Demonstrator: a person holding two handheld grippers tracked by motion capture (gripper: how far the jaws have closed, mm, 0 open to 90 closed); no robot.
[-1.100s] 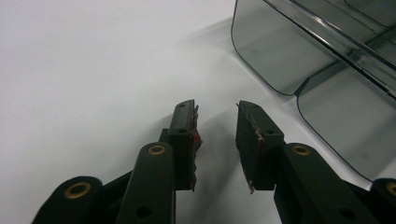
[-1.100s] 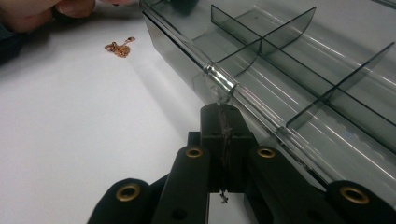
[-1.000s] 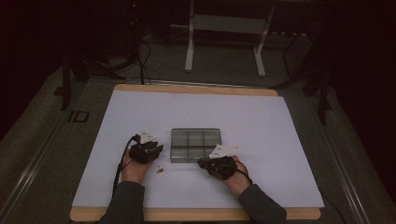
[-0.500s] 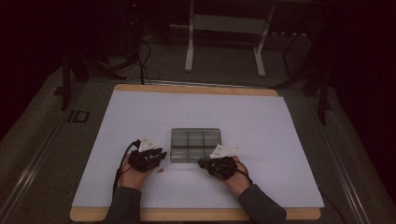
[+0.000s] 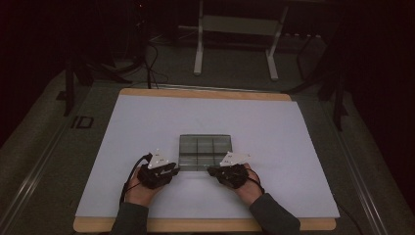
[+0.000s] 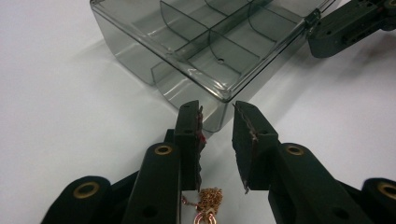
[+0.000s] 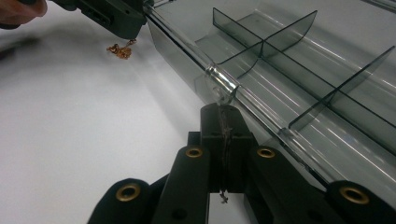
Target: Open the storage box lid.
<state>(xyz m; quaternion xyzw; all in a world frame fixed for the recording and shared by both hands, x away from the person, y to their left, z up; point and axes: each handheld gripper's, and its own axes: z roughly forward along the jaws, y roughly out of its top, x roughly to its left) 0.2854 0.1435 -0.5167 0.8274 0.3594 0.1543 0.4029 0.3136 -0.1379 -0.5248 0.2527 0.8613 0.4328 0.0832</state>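
The room is sitting in near darkness from the high view: the floor and the metal stand legs (image 5: 235,44) at the back are fading into black, and the white table sheet (image 5: 147,127) is showing as a dull grey-blue, grainy and soft. Both gripper views are looking far brighter, with light falling from above and washing the sheet almost to pure white. The smoky clear plastic divided box (image 6: 205,42) is catching long streaks of glare along its rim and walls and casting a soft grey shadow beside it. The black jaws at the bottom are looming large and slightly blurred, and the small gold chain (image 7: 120,49) is looking fuzzy.
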